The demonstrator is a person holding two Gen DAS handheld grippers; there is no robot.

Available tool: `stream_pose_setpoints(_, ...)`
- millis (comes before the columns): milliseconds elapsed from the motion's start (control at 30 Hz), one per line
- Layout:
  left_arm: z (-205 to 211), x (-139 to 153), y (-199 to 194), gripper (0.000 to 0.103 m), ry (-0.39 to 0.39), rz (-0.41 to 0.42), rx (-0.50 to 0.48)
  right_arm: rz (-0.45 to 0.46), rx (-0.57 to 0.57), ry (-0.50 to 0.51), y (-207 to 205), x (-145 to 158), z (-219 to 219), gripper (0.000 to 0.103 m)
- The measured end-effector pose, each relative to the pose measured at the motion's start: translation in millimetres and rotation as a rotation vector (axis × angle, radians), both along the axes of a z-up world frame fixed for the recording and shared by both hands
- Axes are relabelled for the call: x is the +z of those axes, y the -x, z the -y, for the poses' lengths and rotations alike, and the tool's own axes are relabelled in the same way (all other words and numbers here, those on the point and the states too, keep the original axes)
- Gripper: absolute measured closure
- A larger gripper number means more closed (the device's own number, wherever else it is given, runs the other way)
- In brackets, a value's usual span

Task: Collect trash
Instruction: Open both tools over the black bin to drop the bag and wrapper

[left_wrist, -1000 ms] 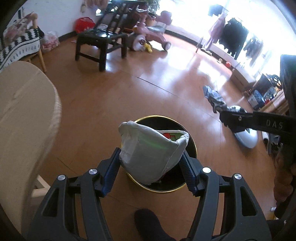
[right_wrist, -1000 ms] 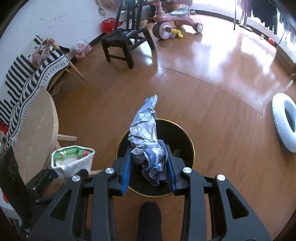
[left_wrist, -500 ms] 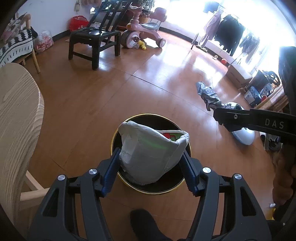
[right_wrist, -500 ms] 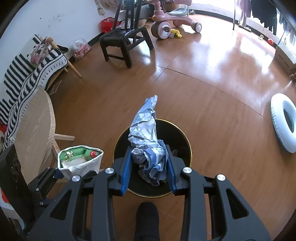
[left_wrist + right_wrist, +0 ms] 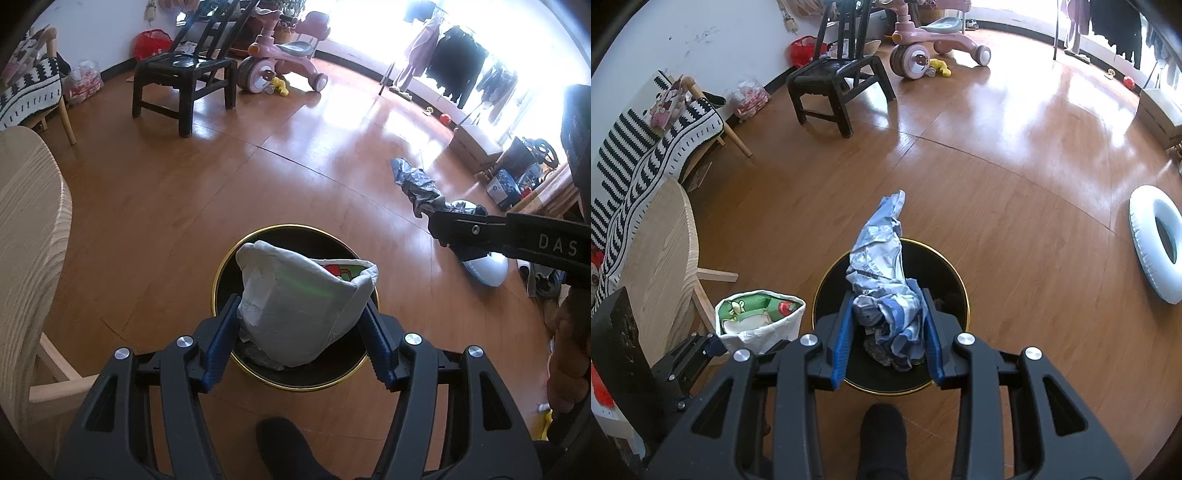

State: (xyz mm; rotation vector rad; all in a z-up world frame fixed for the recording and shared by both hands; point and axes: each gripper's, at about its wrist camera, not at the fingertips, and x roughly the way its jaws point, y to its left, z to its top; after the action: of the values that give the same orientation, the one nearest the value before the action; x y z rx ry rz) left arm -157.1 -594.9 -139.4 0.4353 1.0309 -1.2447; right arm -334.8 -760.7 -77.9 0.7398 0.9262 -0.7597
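Observation:
A black trash bin with a gold rim (image 5: pixel 221 273) (image 5: pixel 955 273) stands on the wooden floor below both grippers. My left gripper (image 5: pixel 301 325) is shut on a white crumpled paper cup (image 5: pixel 299 306) with a green and red inside; it also shows in the right wrist view (image 5: pixel 757 321), held above the bin's left side. My right gripper (image 5: pixel 888 325) is shut on a crumpled silver-blue wrapper (image 5: pixel 882 266), held above the bin's mouth; the wrapper also shows in the left wrist view (image 5: pixel 417 184). Some trash lies inside the bin.
A round wooden table (image 5: pixel 26 229) (image 5: pixel 657 251) is close on the left. A black chair (image 5: pixel 834 81), a pink ride-on toy (image 5: pixel 923 40) and a striped sofa (image 5: pixel 635 147) stand farther back. A white swim ring (image 5: pixel 1156 243) lies on the right. A dark foot (image 5: pixel 882 424) is in front of the bin.
Both grippers have moved a little to the left and nearer over the bin with their trash still held. The cup now hangs more over the bin's mouth.

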Motion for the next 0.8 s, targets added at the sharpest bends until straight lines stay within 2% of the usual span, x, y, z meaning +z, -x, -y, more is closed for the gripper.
stream_pose_setpoints(133,2.7,-3.8,0.4,0.041,-0.006,-0.001,-0.005,-0.003,0.003,0.007,1.2,0.0,1.2,0.065)
stream_pose_setpoints(267,3.5,-7.5,1.5,0.04,-0.012,-0.008,-0.012,-0.009,-0.003,0.016,3.2,0.2,3.8,0.057)
stream_pose_setpoints(400,5.7,-8.9,1.2,0.036,-0.015,-0.013,-0.013,-0.009,-0.016,0.033,5.9,1.3,2.0,0.042)
stream_pose_setpoints(467,5.7,-9.2,1.9,0.029,-0.013,-0.009,-0.017,-0.009,-0.018,0.037,7.4,1.1,1.0,0.041)
stream_pose_setpoints(733,2.1,-7.7,0.9,0.02,-0.01,0.007,-0.013,-0.009,-0.017,0.048,7.4,2.8,0.3,0.033)
stream_pose_setpoints(800,-2.2,-4.9,-1.9,0.018,-0.007,0.015,-0.007,-0.012,-0.011,0.058,5.0,2.8,-2.1,0.026)
